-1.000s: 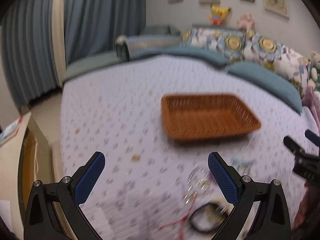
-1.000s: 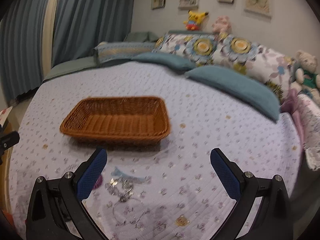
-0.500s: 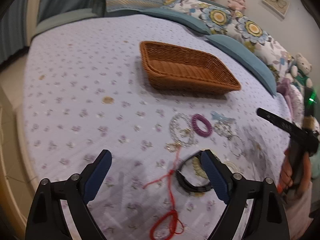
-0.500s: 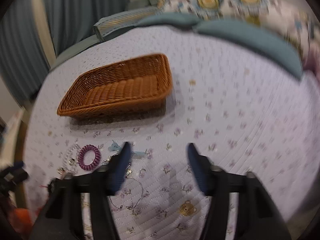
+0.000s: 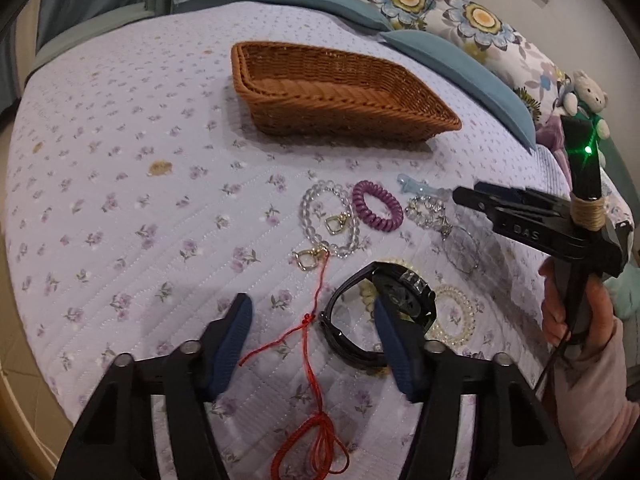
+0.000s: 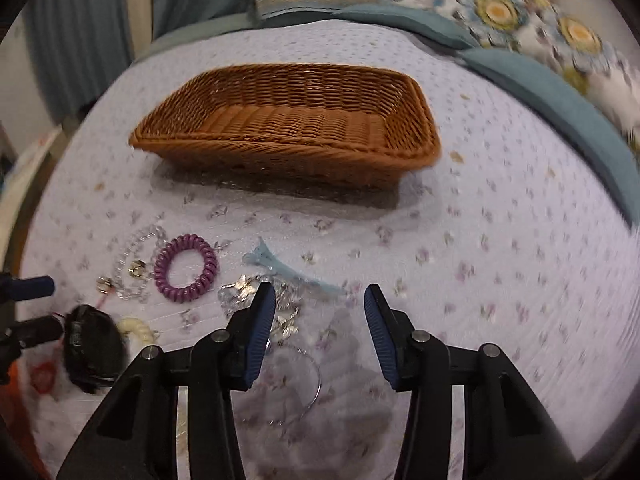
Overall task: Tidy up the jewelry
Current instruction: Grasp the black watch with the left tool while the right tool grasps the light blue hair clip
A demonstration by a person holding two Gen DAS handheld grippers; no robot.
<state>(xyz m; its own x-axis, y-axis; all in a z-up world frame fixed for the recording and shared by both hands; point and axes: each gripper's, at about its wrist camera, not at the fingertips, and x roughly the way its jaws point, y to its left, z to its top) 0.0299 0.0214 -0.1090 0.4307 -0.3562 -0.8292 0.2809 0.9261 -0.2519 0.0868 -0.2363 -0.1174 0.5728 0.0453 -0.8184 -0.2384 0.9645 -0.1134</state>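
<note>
Jewelry lies scattered on a quilted bed in front of an empty brown wicker basket (image 5: 336,92) (image 6: 288,128). My left gripper (image 5: 312,312) is open and low over a red cord (image 5: 308,332), with a black watch (image 5: 384,308) by its right finger. Beyond it lie a clear bead bracelet (image 5: 328,220), a purple coil hair tie (image 5: 376,204) (image 6: 186,268), a blue hair clip (image 5: 416,186) (image 6: 288,270), a silver chain (image 5: 428,210) and a thin wire hoop (image 5: 462,248). My right gripper (image 6: 320,300) is open above the silver chain (image 6: 248,292) and the hoop (image 6: 308,380), holding nothing.
The bed's front edge curves along the left (image 5: 24,320). Teal and flowered pillows (image 5: 460,52) line the far side. A cream coil tie (image 5: 456,314) lies behind the watch. The right gripper (image 5: 532,216) shows in the left wrist view at right.
Both grippers have dropped toward the jewelry and their fingers have narrowed from wide open. The left one now straddles the red cord; the right one has come down over the silver chain.
</note>
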